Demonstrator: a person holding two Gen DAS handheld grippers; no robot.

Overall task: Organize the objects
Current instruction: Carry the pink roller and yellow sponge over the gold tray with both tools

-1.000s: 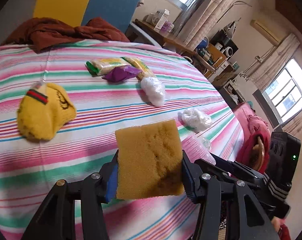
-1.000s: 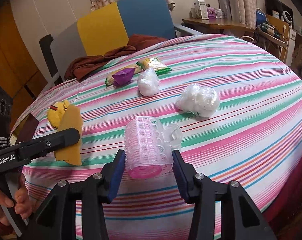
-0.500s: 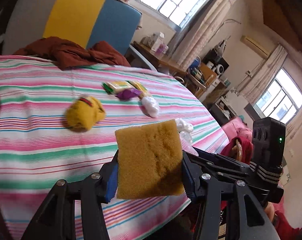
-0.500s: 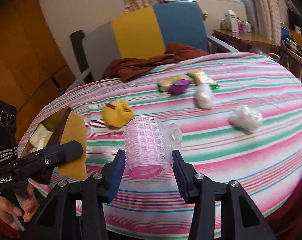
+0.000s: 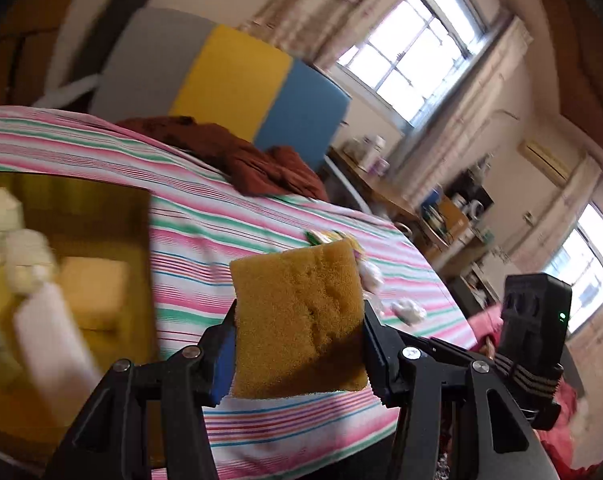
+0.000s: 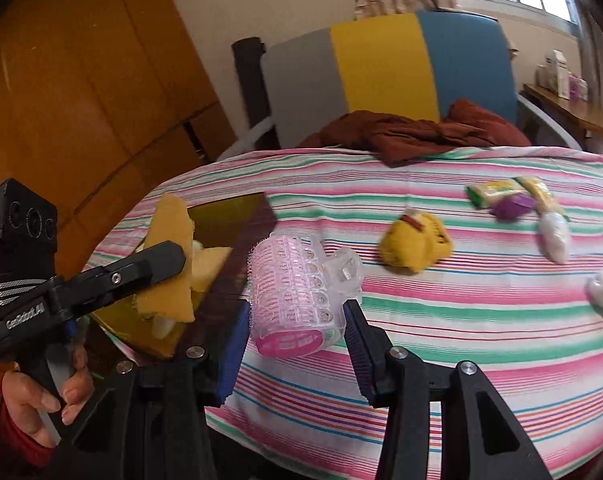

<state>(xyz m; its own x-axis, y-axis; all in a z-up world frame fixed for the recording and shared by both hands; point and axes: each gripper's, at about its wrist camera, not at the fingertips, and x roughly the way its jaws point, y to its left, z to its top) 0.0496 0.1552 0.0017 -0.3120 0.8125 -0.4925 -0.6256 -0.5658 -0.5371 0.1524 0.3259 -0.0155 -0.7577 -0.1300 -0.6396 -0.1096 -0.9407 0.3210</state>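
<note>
Sponge: the ochre sponge [image 5: 297, 324] sits clamped between the pads of the left gripper [image 5: 299, 344], held in the air above the near edge of the striped tablecloth [image 5: 229, 232].
Curler: the pink hair roller [image 6: 297, 300] is pinched in the right gripper [image 6: 297, 332], above the cloth beside the amber bin [image 6: 225, 216].
Bin: in the left view its contents are smeared by motion; a pale block [image 5: 95, 292] and a white bottle shape [image 5: 49, 344] are all I can make out.
Hidden: the sponge covers most of the snack packets [image 5: 329, 236]; the yellow sock [image 6: 415, 246] shows only in the right view.
Person: a hand [image 6: 41, 396] grips the left handle, cut off at the frame edge.
Change: a second ago both views faced the table's middle; now they face the bin, which has come into view, and the loose items sit farther off.
</note>
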